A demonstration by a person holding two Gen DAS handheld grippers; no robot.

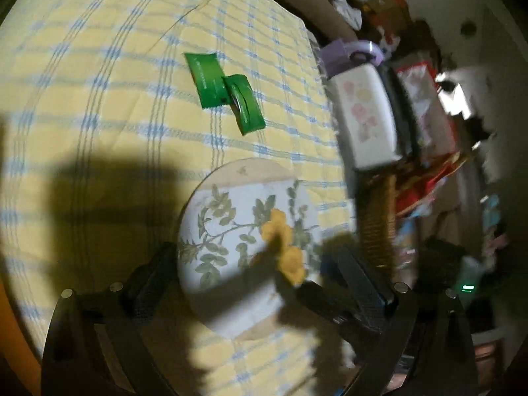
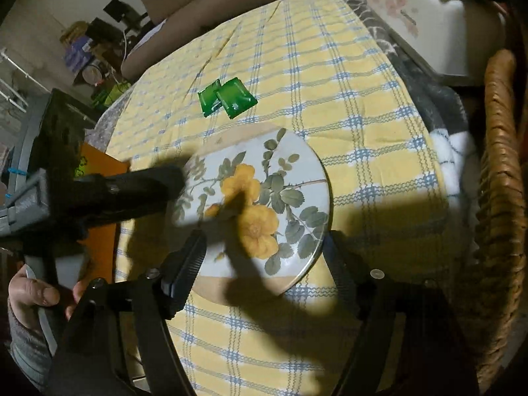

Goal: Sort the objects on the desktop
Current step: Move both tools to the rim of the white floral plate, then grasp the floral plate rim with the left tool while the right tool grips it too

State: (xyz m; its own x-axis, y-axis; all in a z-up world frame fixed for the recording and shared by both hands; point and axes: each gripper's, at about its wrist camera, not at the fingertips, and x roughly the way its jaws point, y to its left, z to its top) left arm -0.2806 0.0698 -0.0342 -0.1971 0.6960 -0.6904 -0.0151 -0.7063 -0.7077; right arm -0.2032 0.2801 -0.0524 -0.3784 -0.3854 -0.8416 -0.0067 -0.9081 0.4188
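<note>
A round floral disc (image 1: pixel 231 231) (image 2: pixel 264 198) with tan edges lies flat on the yellow checked cloth. My left gripper (image 1: pixel 250 254) hangs over it with its jaws wide apart and the disc showing between them. In the right wrist view the left gripper's fingers (image 2: pixel 158 181) reach only the disc's left rim. My right gripper (image 2: pixel 264 257) straddles the disc's near edge, fingers apart and not pressing on it. Two green packets (image 1: pixel 211 79) (image 2: pixel 227 99) lie overlapping farther out on the cloth, untouched.
A wicker basket (image 2: pixel 501 198) (image 1: pixel 376 221) stands at the table's right edge. Beyond it sits a white box with pink flowers (image 1: pixel 363 112) (image 2: pixel 422 10). An orange sheet (image 2: pixel 99 171) lies at the left edge. A person's hand (image 2: pixel 33 293) holds the left gripper's handle.
</note>
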